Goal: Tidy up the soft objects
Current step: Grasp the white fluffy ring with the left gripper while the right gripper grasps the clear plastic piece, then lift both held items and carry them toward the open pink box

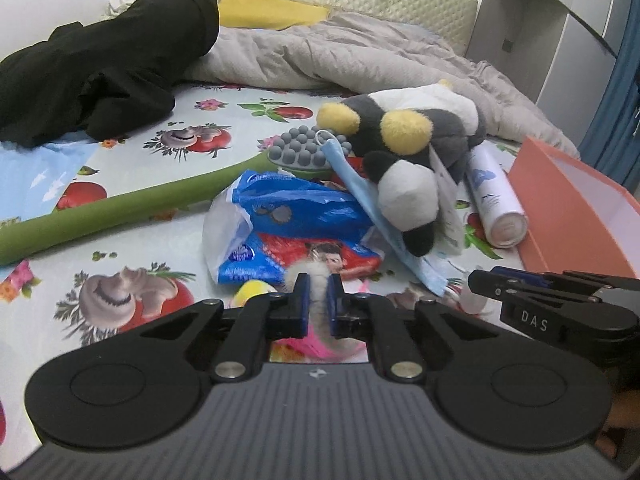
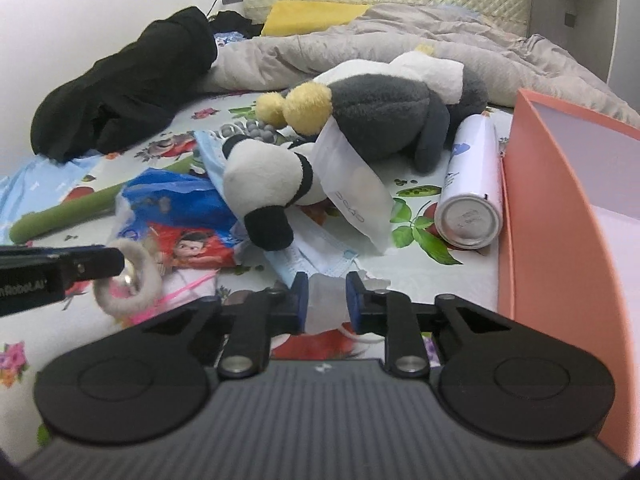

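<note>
My left gripper (image 1: 317, 286) is shut on a fluffy beige hair tie (image 1: 318, 304), which shows as a ring with a metal charm in the right wrist view (image 2: 138, 276). My right gripper (image 2: 327, 292) is shut on a crumpled white tissue (image 2: 326, 308) near the front of the bed. A grey, white and black plush toy (image 1: 404, 148) with yellow feet lies ahead in the left wrist view; it also shows in the right wrist view (image 2: 360, 120). A light blue face mask (image 2: 312, 256) lies under it. The orange box (image 2: 560, 208) stands open at the right.
A white spray can (image 2: 472, 184) lies beside the box. A blue and red plastic packet (image 1: 288, 224), a green-handled massage hammer (image 1: 120, 204), black clothing (image 1: 100, 64), a grey quilt (image 1: 340, 52) and a yellow pillow (image 1: 268, 10) lie on the patterned sheet.
</note>
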The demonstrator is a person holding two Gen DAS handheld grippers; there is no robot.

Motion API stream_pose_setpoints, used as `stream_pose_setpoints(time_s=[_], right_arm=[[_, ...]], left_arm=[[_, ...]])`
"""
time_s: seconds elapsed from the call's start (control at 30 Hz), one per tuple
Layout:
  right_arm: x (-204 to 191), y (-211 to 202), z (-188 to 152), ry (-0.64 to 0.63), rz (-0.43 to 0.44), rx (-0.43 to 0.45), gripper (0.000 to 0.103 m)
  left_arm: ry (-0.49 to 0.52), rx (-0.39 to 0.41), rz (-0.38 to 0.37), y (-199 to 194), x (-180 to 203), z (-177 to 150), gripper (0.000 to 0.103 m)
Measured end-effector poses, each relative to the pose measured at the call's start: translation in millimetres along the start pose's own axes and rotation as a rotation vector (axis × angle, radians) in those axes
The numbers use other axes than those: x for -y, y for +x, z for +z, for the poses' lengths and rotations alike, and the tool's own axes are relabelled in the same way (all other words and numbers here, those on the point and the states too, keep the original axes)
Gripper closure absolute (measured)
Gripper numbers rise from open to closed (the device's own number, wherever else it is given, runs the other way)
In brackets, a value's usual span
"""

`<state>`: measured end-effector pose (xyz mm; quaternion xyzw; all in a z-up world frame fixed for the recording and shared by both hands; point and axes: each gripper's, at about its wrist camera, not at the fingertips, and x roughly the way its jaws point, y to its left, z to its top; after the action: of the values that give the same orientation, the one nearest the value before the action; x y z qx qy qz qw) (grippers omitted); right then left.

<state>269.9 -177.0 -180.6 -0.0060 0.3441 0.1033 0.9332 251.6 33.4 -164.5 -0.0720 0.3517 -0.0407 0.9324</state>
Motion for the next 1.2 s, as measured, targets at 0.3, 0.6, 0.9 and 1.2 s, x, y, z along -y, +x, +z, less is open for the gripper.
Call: stream_pose_setpoints(time_s=[0.3, 0.6, 0.9, 1.2], right_arm=[[3, -40, -10, 0.039, 0.029, -0.006, 0.092], [8, -73, -34, 0.081, 0.045, -0.069, 0.098], [2, -73, -41, 0.054, -0.031, -0.055, 0.058], [-8, -19, -38, 0.014, -0.086, -0.086, 0.054]], left_arm=[[-0.041, -0.011, -0.038, -35, 12, -17, 0.093], [-0.080, -0.053, -0.075, -56, 20, -45, 0.093], [-0.089, -0.123, -0.069, -49, 8, -63, 0.050], [-0.073, -0.143, -0.079, -41, 1, -71, 0.035]])
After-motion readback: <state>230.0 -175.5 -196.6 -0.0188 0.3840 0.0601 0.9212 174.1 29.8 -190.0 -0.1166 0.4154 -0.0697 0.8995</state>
